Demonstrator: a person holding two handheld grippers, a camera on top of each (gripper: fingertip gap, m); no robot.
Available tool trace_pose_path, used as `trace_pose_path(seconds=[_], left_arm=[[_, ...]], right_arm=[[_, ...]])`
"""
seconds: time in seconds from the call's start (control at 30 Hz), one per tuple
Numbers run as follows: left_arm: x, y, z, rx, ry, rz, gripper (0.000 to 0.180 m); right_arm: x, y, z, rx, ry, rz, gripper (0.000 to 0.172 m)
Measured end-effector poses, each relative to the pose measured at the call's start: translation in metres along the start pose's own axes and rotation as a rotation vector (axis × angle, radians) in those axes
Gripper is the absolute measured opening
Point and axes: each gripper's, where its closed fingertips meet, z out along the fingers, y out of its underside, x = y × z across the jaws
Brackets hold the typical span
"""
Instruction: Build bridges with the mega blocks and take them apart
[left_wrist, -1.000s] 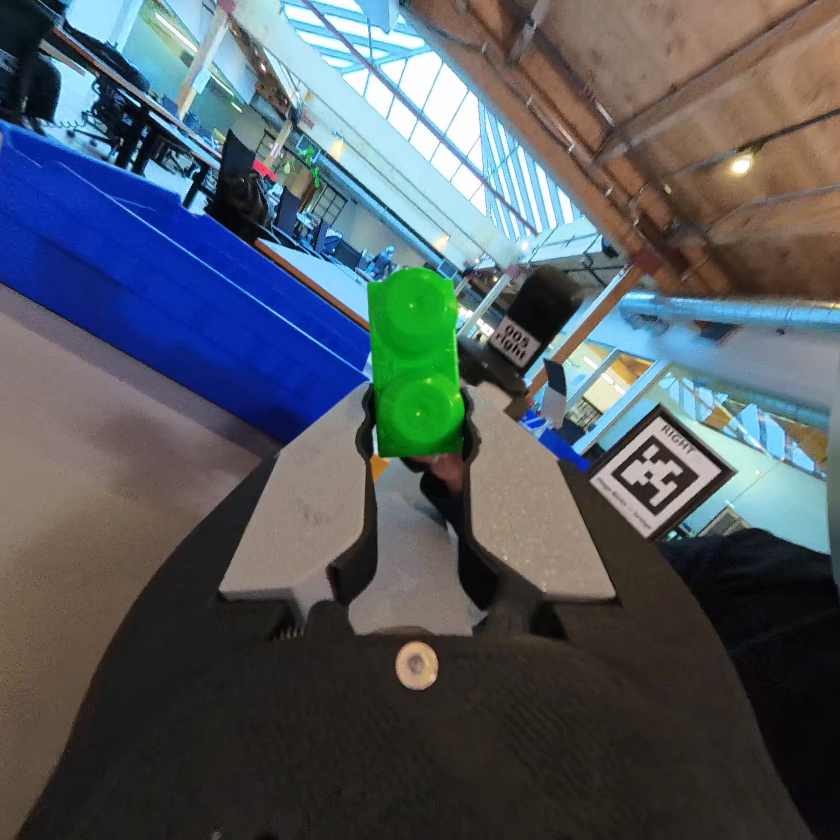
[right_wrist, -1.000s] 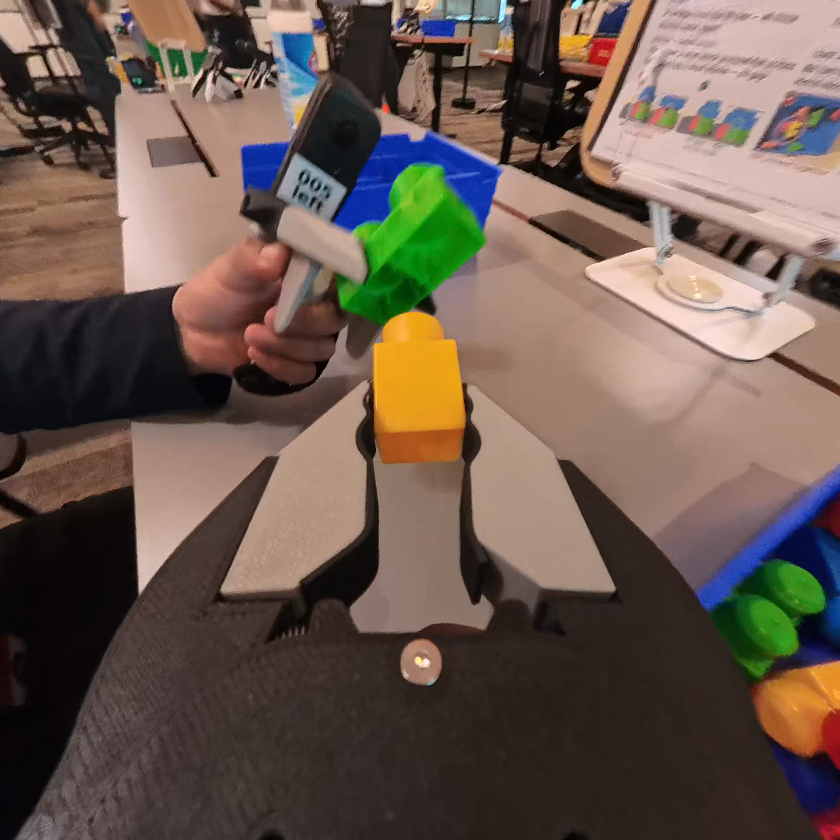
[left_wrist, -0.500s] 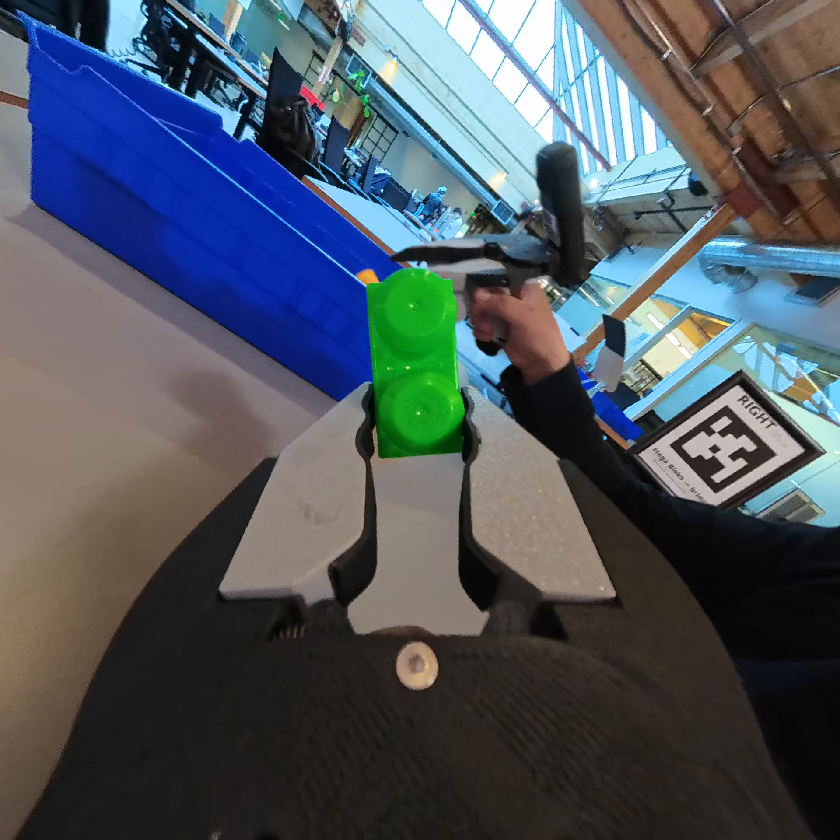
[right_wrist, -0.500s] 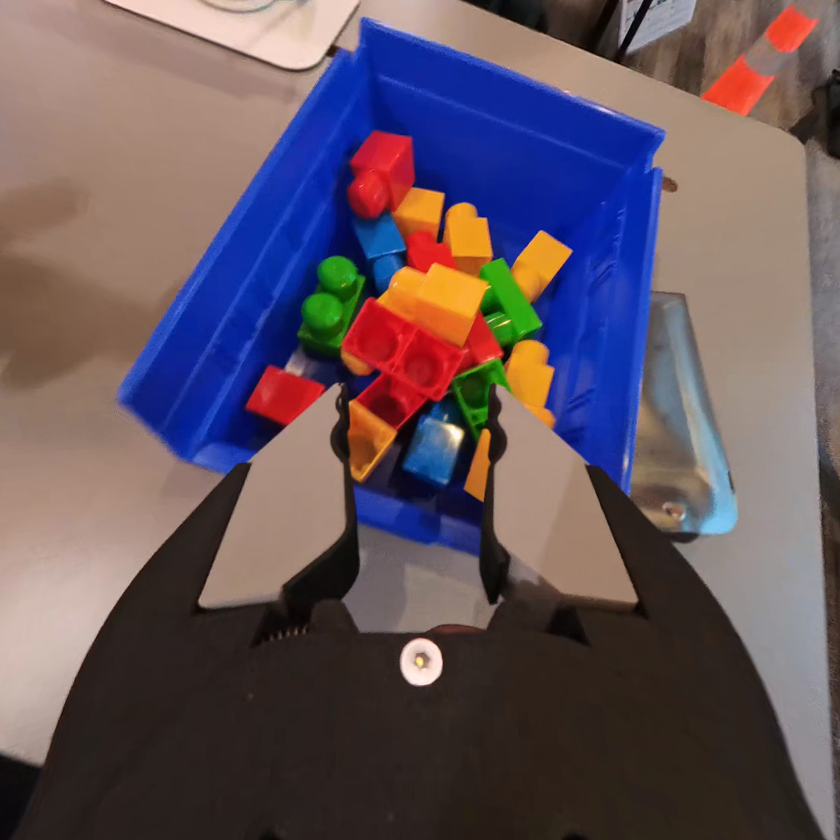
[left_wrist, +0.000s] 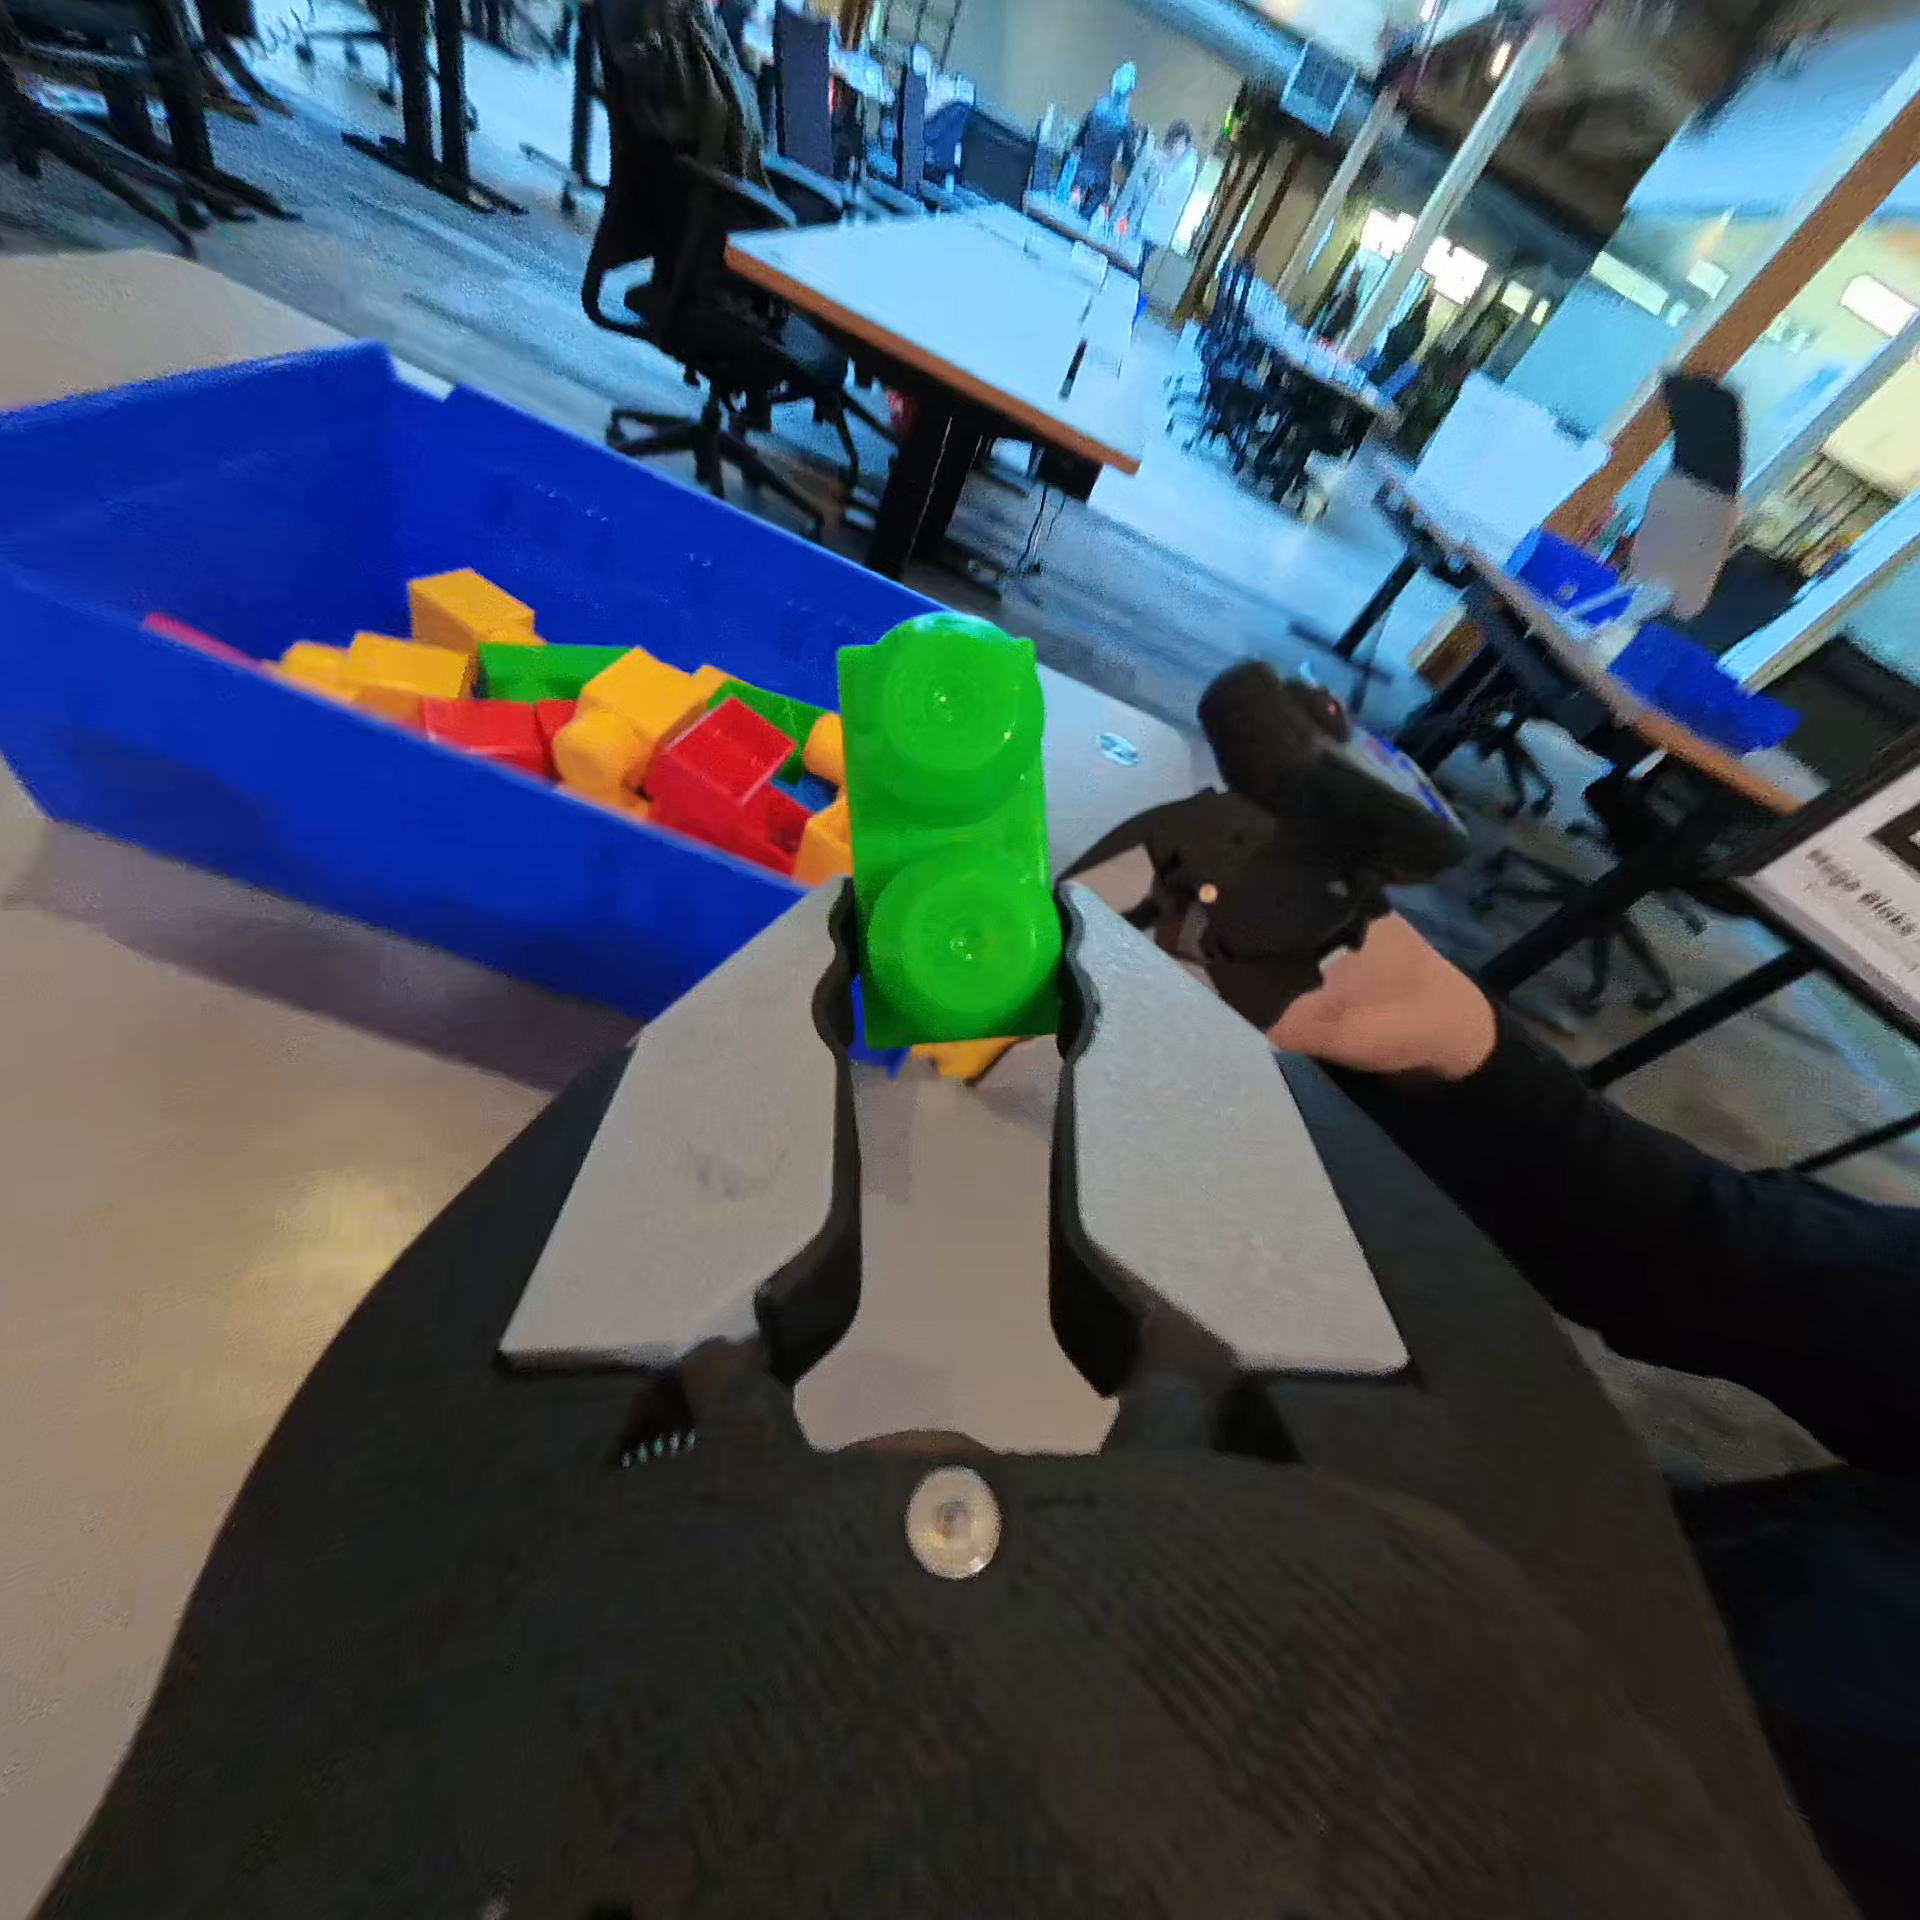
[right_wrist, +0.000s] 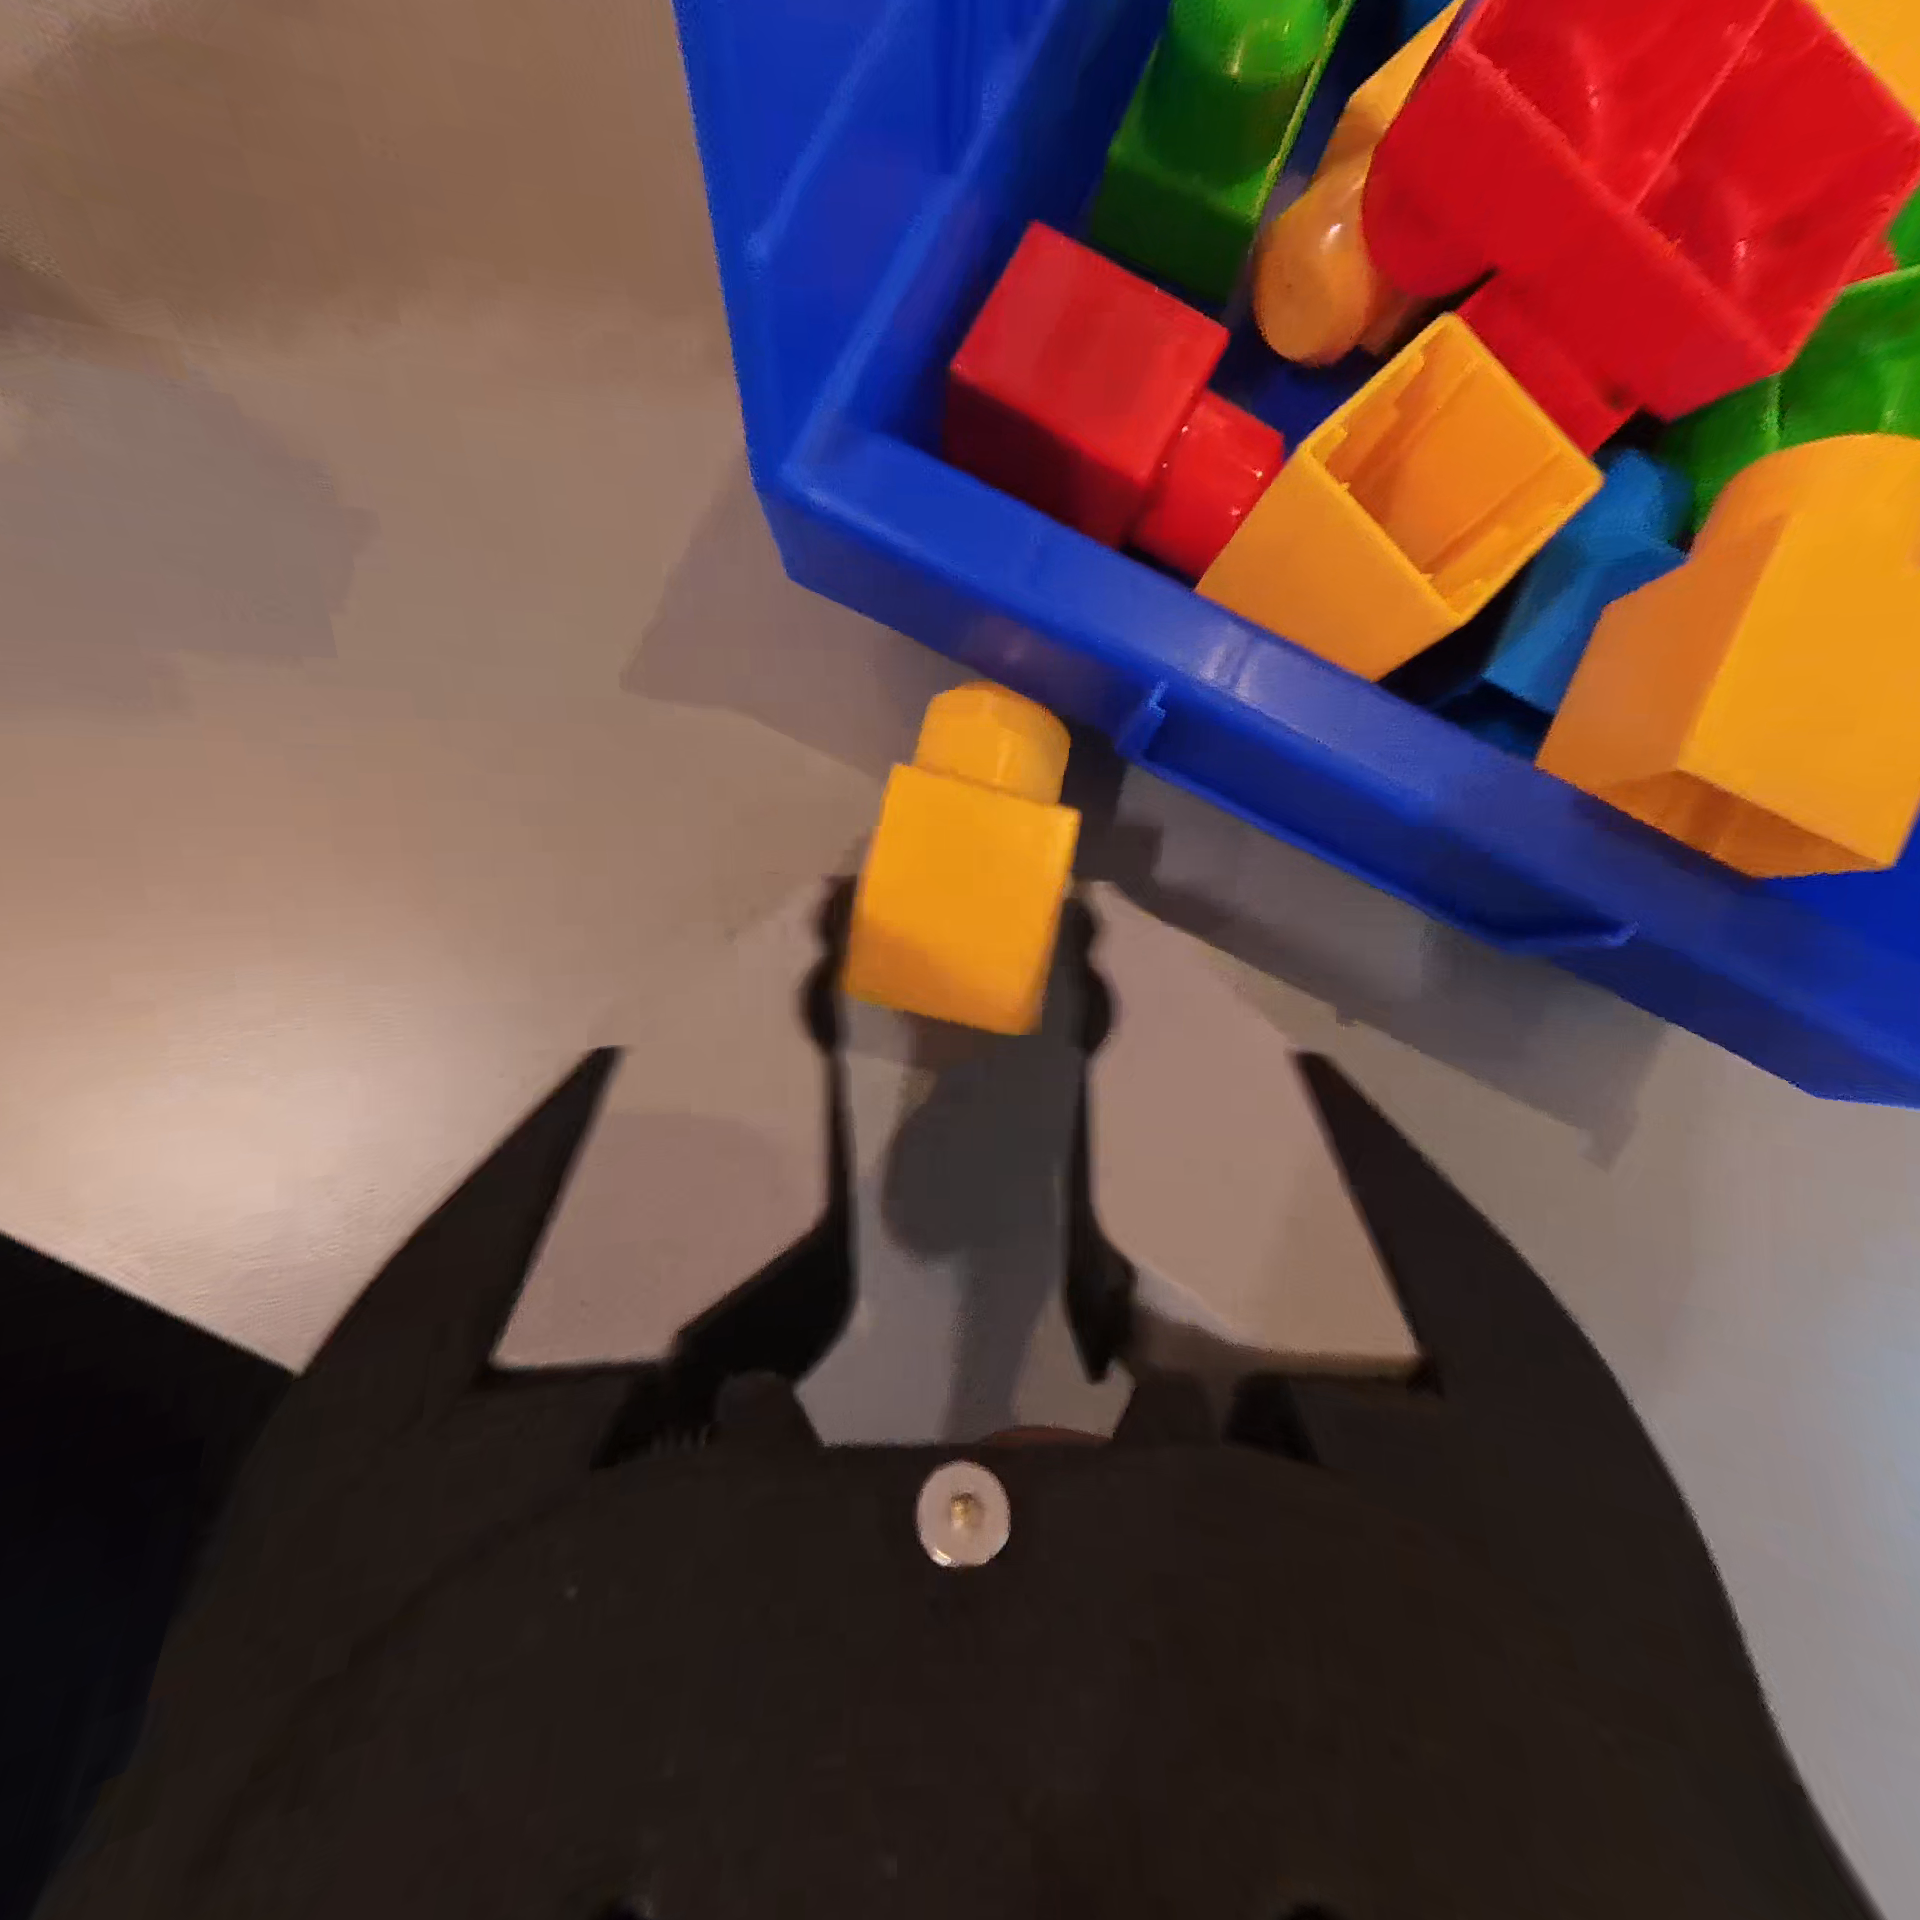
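My left gripper (left_wrist: 951, 935) is shut on a green two-stud block (left_wrist: 945, 821) and holds it in the air in front of the blue bin (left_wrist: 312, 810). My right gripper (right_wrist: 961, 935) points down at the grey table (right_wrist: 364, 727), just outside the bin's wall (right_wrist: 1299, 707). A yellow one-stud block (right_wrist: 961, 904) stands tilted between its blurred fingers. A thin gap shows on each side, so the pads do not press on it. The right gripper also shows in the left wrist view (left_wrist: 1288, 831), held by a hand.
The bin holds several red, yellow, green and blue blocks (right_wrist: 1455, 488). A dark sleeve (left_wrist: 1662, 1247) crosses the right of the left wrist view. Office tables and chairs stand beyond the table edge. There is about 20 cm between the tips of the two grippers.
My right gripper let go of its yellow block, opened wide over the bin, then came down beside the bin with its jaws narrowing around a yellow block. My left gripper tilted down, still holding the green block.
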Motion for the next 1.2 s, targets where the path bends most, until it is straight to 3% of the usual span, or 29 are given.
trace_pose_path(seconds=[0.13,0.3,0.47,0.53,0.57,0.6,0.63,0.67,0.73,0.83,0.93,1.0,1.03,1.2], left_arm=[[-0.010,-0.026,0.046,-0.115,-0.084,0.054,0.034],[-0.039,-0.029,0.085,-0.190,-0.140,-0.026,0.034],[-0.038,-0.024,0.085,-0.126,-0.085,-0.052,0.035],[-0.034,-0.026,0.076,-0.062,-0.040,-0.070,0.034],[-0.032,-0.027,0.071,-0.032,-0.014,-0.081,0.034],[-0.029,-0.029,0.066,-0.003,0.014,-0.081,0.034],[-0.027,-0.030,0.061,0.024,0.034,-0.073,0.034],[-0.027,-0.031,0.056,0.044,0.046,-0.062,0.034],[-0.022,-0.028,0.047,0.063,0.094,-0.035,0.034],[-0.016,-0.018,0.038,0.053,0.138,0.015,0.034],[-0.019,-0.007,0.033,0.040,0.107,0.069,0.035],[-0.019,-0.002,0.030,0.040,0.108,0.088,0.034],[-0.020,0.001,0.029,0.035,0.105,0.087,0.035],[-0.032,0.004,0.018,0.071,0.063,0.064,0.034]], right_arm=[[-0.002,-0.005,-0.010,0.067,-0.044,0.009,0.033],[0.019,-0.035,-0.069,0.249,-0.066,0.062,0.033],[0.068,-0.074,-0.096,0.384,0.046,0.101,0.033],[0.092,-0.088,-0.083,0.369,0.075,0.141,0.035],[0.097,-0.090,-0.070,0.314,0.045,0.185,0.056],[0.092,-0.099,-0.062,0.307,-0.038,0.231,0.092],[0.077,-0.117,-0.062,0.379,-0.175,0.253,0.095],[0.061,-0.138,-0.072,0.496,-0.322,0.258,0.080],[0.042,-0.170,-0.094,0.687,-0.536,0.281,0.074],[0.017,-0.186,-0.093,0.693,-0.718,0.282,0.079],[-0.008,-0.193,-0.080,0.652,-0.802,0.256,0.072],[-0.025,-0.196,-0.077,0.637,-0.876,0.228,0.041],[-0.030,-0.197,-0.074,0.629,-0.884,0.218,0.034],[-0.027,-0.205,-0.068,0.644,-0.801,0.226,0.033]])
